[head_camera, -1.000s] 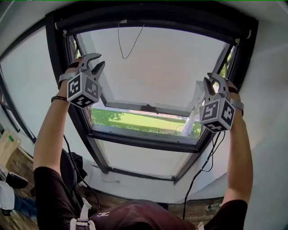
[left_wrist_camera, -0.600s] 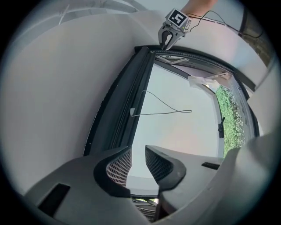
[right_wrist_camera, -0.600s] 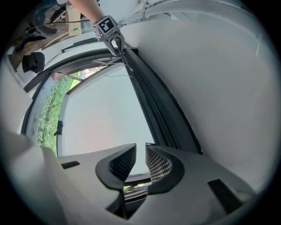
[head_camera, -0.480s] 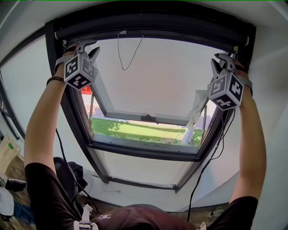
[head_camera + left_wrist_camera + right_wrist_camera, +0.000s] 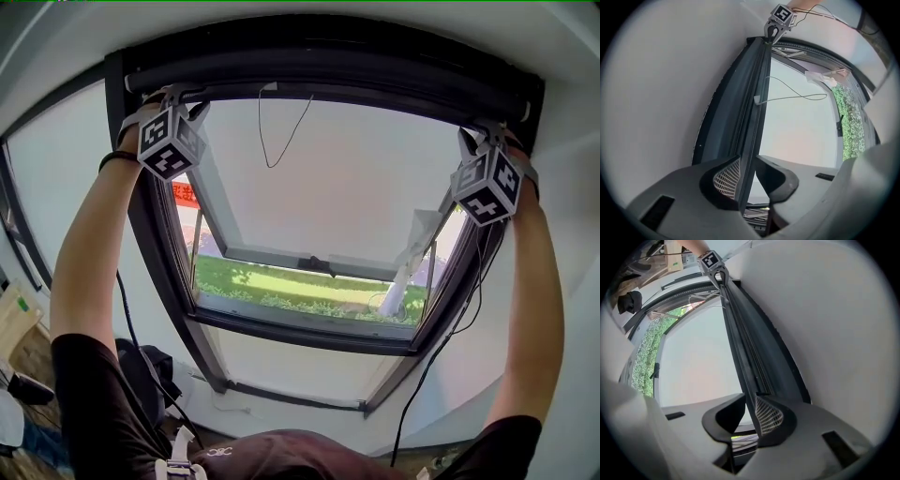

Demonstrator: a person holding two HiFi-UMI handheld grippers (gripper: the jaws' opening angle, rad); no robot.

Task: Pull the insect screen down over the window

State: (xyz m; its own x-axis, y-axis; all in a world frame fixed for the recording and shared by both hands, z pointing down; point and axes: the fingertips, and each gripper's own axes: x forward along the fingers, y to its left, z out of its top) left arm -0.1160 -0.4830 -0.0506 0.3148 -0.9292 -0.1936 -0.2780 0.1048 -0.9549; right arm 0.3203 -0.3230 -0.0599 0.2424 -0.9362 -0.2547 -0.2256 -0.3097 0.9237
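Note:
The insect screen is rolled up in a dark cassette (image 5: 328, 66) across the top of the roof window, with its dark pull bar (image 5: 328, 86) just below. At the bar's left end, my left gripper (image 5: 178, 96) has the pull bar (image 5: 757, 93) running deep between its jaws, both pads against it (image 5: 749, 171). At the bar's right end is my right gripper (image 5: 483, 133). There the pull bar (image 5: 740, 343) reaches only the fingertips (image 5: 751, 401) and lies along the meshed right pad (image 5: 766, 416). Light shows beside the other finger. A thin cord (image 5: 281, 131) hangs from the bar's middle.
The glass sash (image 5: 319, 187) is swung open, its handle (image 5: 314, 264) at the lower edge, with lawn outside. The black window frame (image 5: 159, 253) runs down both sides. A black cable (image 5: 441, 356) hangs from my right arm. White sloped walls flank the window.
Both grippers have risen from beside the sash up to the ends of the pull bar. The left gripper's jaws have narrowed around the bar.

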